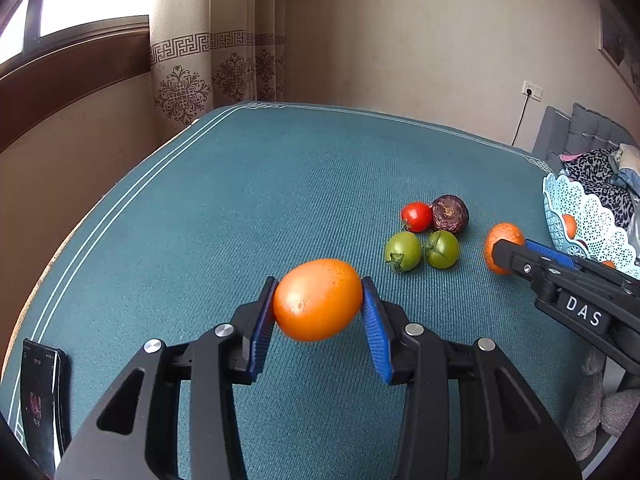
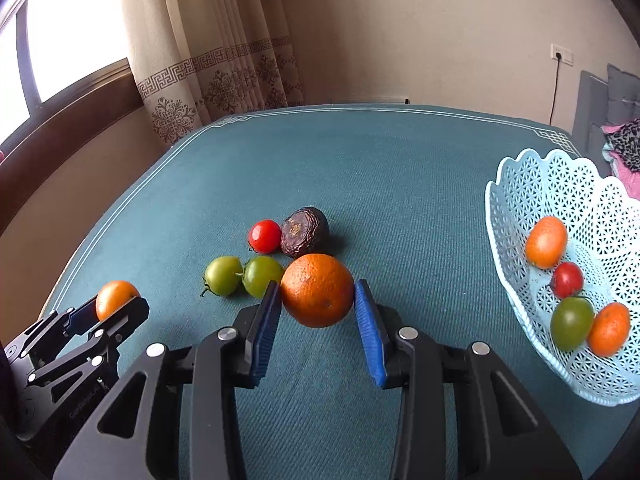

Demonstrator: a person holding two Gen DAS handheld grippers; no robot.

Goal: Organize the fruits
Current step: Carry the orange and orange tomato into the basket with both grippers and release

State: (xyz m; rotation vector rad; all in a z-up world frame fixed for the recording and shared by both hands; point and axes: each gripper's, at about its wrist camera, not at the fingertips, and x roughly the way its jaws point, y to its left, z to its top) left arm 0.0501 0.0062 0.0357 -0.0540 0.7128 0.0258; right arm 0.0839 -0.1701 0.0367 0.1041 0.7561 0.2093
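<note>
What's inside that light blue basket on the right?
Inside the light blue basket lie four fruits: two orange tomatoes, a small red tomato and a green tomato. The basket's floor under them is covered, so anything beneath stays unseen.

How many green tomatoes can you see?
3. Two lie side by side on the table, the left one touching the right one, in front of a red tomato. A third sits in the basket; others may be hidden there.

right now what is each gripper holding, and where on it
The left gripper holds a smooth orange tomato by its two ends. The right gripper holds an orange by its opposite sides.
</note>
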